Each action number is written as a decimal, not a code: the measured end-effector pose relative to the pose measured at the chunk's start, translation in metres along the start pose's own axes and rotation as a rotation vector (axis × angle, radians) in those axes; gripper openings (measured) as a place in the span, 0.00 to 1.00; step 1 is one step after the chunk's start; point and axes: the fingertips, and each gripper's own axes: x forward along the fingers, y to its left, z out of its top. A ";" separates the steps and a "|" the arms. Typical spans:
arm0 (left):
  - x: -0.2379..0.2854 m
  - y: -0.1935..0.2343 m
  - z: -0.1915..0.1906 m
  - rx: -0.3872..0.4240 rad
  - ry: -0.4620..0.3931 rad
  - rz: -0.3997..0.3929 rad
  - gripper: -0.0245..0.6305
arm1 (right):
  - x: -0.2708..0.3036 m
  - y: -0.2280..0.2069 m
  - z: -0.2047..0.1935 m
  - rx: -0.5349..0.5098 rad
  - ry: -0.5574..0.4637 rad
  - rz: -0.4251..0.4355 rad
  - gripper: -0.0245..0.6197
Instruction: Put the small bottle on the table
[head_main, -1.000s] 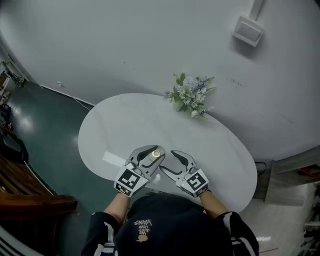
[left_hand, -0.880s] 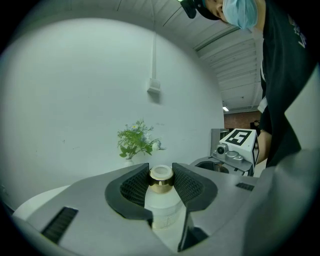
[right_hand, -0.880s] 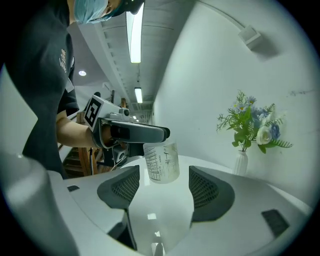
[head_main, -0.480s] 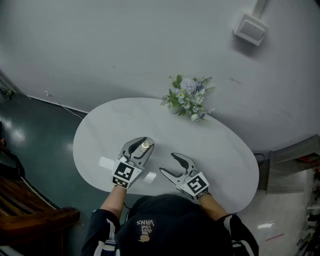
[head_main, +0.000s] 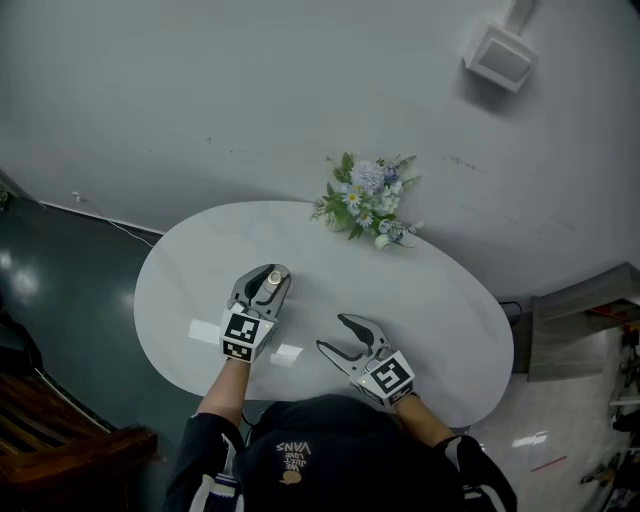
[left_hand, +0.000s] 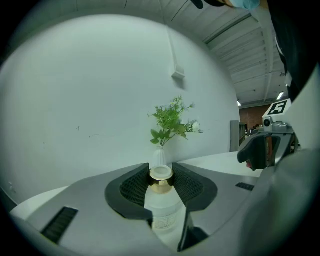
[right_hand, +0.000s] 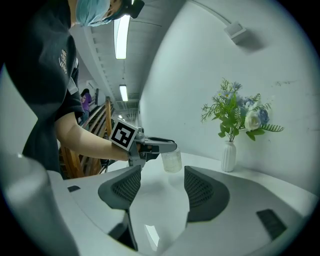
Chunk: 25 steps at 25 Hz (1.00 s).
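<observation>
A small clear bottle (left_hand: 161, 200) with a gold collar and white cap stands upright between the jaws of my left gripper (head_main: 264, 287), which is shut on it. From the head view the bottle (head_main: 272, 280) is over the left half of the white oval table (head_main: 440, 300). In the right gripper view the bottle (right_hand: 171, 161) hangs just above the tabletop, held near its top. My right gripper (head_main: 345, 337) stands open over the table's near side, nothing between its jaws.
A white vase of blue and white flowers (head_main: 365, 197) stands at the table's far edge, also in the left gripper view as flowers (left_hand: 169, 122). A grey wall rises behind the table. Dark floor lies to the left, wooden furniture (head_main: 60, 445) at lower left.
My left gripper has carried the bottle leftward and a little farther out over the table. The right gripper has stayed near the front edge.
</observation>
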 end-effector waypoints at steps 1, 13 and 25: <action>0.004 0.004 -0.003 -0.002 0.005 0.005 0.28 | 0.000 -0.002 -0.001 0.005 0.001 -0.007 0.46; 0.048 0.038 -0.025 -0.007 0.042 0.047 0.28 | 0.001 -0.016 -0.007 0.023 0.008 -0.085 0.46; 0.074 0.054 -0.039 -0.026 0.061 0.053 0.28 | 0.006 -0.021 -0.013 0.035 0.031 -0.109 0.33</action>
